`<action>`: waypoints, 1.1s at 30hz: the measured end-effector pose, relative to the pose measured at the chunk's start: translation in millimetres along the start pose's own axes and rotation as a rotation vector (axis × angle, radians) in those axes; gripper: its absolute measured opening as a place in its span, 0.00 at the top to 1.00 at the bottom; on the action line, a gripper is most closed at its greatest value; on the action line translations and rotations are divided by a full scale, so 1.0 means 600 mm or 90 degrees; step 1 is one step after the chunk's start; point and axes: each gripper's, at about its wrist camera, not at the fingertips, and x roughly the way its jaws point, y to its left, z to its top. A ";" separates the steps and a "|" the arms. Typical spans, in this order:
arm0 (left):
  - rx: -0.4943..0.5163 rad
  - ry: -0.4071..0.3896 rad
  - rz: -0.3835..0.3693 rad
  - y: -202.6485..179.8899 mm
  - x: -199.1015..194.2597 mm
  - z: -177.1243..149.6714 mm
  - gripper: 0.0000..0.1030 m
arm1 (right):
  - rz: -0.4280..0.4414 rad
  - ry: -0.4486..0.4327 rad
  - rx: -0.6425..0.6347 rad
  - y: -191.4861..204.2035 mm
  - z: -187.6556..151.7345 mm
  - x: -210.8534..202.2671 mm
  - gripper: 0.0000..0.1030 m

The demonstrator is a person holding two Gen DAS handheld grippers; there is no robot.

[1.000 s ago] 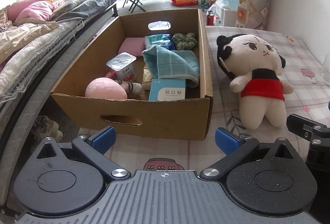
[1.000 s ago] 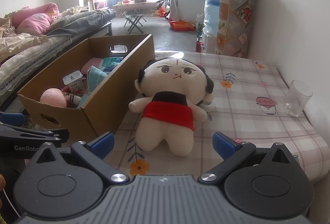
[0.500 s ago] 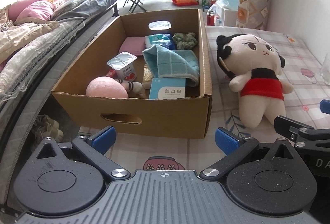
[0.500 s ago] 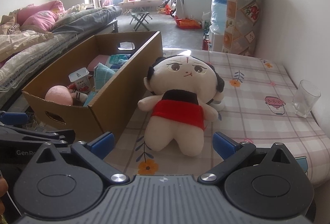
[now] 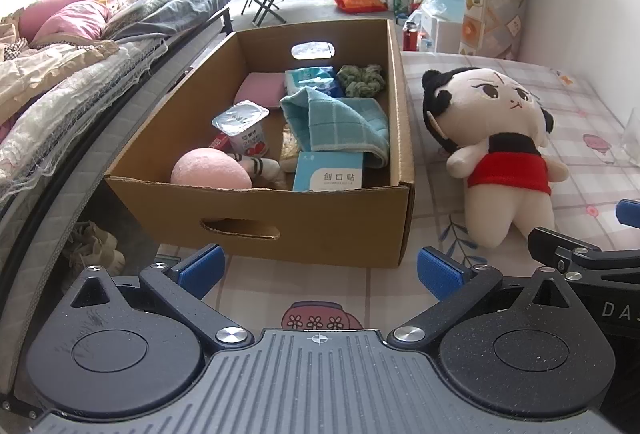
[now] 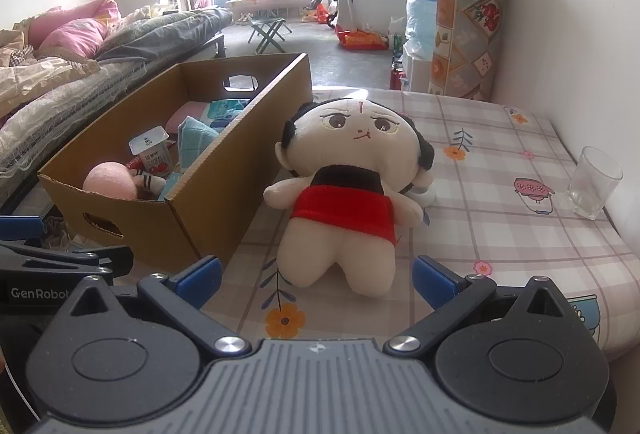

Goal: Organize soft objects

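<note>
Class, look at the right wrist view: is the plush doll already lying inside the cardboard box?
No, the plush doll lies on the checked tablecloth outside the cardboard box, beside its right wall.

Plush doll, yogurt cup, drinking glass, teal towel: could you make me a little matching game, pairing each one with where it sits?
Things:
1. plush doll
2. yogurt cup
3. drinking glass
4. teal towel

Places:
A. inside the cardboard box, beside the pink ball
B. near the tablecloth's right edge, by the wall
C. lying on the tablecloth, just right of the box
D. draped in the box, near its right wall

Pairs: 1-C, 2-A, 3-B, 4-D
</note>
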 end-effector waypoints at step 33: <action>-0.002 0.001 -0.001 0.001 -0.003 -0.004 0.00 | -0.004 -0.003 -0.004 0.004 -0.002 -0.006 0.00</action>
